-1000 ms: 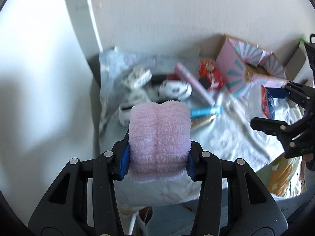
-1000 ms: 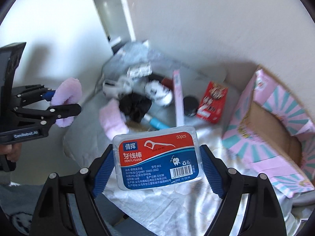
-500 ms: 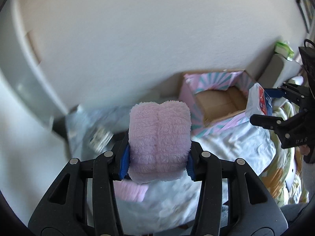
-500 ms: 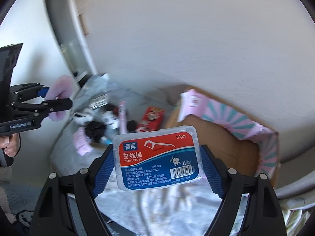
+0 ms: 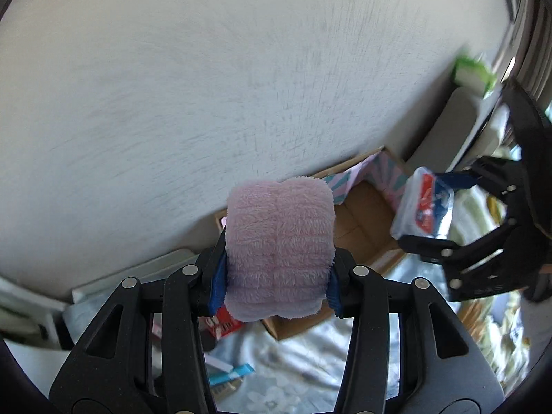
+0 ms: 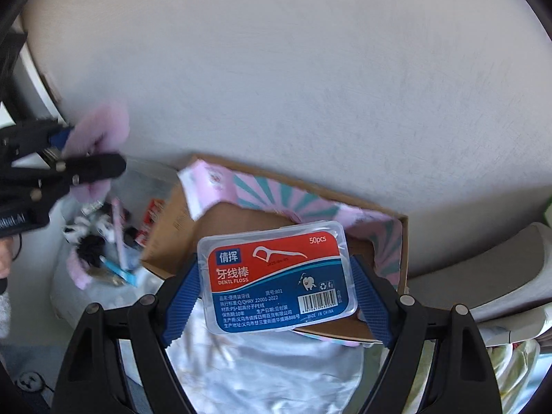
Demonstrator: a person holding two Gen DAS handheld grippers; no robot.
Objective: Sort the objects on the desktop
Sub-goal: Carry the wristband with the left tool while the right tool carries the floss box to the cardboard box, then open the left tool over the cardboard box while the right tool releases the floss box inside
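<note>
Gripping a folded pink fleece cloth (image 5: 279,248), your left gripper (image 5: 276,276) has its blue pads pressed into both sides of the bundle, which bulges up above the fingers. Your right gripper (image 6: 276,296) pinches a clear dental floss box (image 6: 276,276) with a red and blue label, its jaws set wide against the two short ends. Both items hang in the air over the cardboard box (image 6: 386,231), whose flaps carry a pink and teal sunburst print and whose brown inside lies open. From the left wrist view you see that same box behind the cloth, with your right gripper and the floss box to its right.

Left of the box, a heap of small things lies on the table: a red packet (image 6: 151,214), a light blue tube (image 6: 117,270), a pink stick, black and white pieces too blurred to name. They rest on a pale, shiny cloth cover (image 6: 269,372) that wraps the tabletop and shows wrinkles under your right gripper. A plain white wall (image 5: 207,86) fills the upper part of both views, just behind the box. To the right, a grey-white piece of furniture (image 6: 510,276) stands beside the box, and a green and white object (image 5: 472,72) sits on top of it, blurred.
</note>
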